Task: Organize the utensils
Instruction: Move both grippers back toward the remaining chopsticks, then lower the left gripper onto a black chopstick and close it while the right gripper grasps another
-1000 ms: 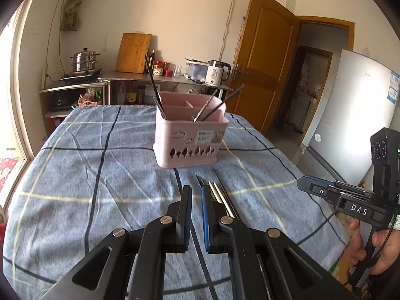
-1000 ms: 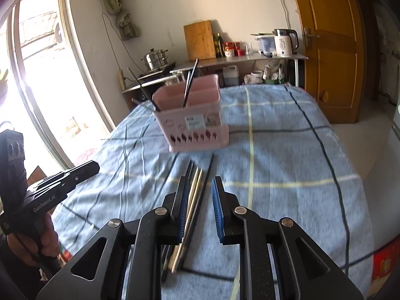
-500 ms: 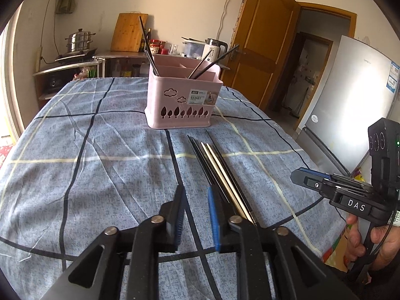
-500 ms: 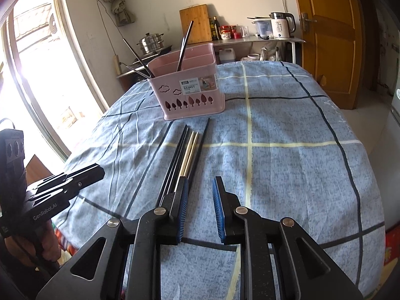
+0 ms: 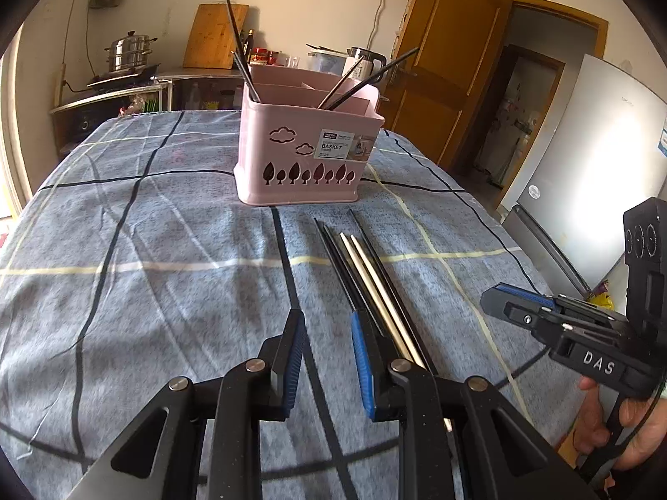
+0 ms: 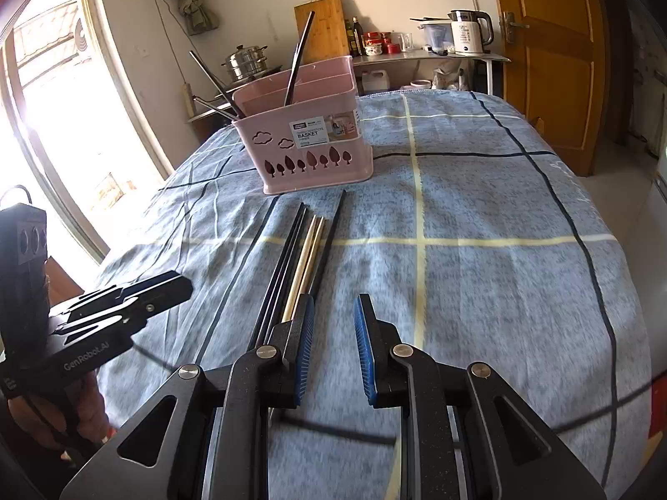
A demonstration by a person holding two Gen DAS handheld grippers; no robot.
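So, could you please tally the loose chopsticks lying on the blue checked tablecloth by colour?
Black chopsticks: 3
Pale wooden chopsticks: 2
Total: 5

Bright daylight fills both fisheye views. In the right wrist view the window (image 6: 62, 125) is blown out to white — glare washes the wall beside it. Soft shadows lie on the tablecloth (image 6: 479, 216). Straight lines bow near the edges, and dark vignetting rims each frame. The fridge (image 5: 596, 175) gleams pale — nearest cloth looks slightly blurred.
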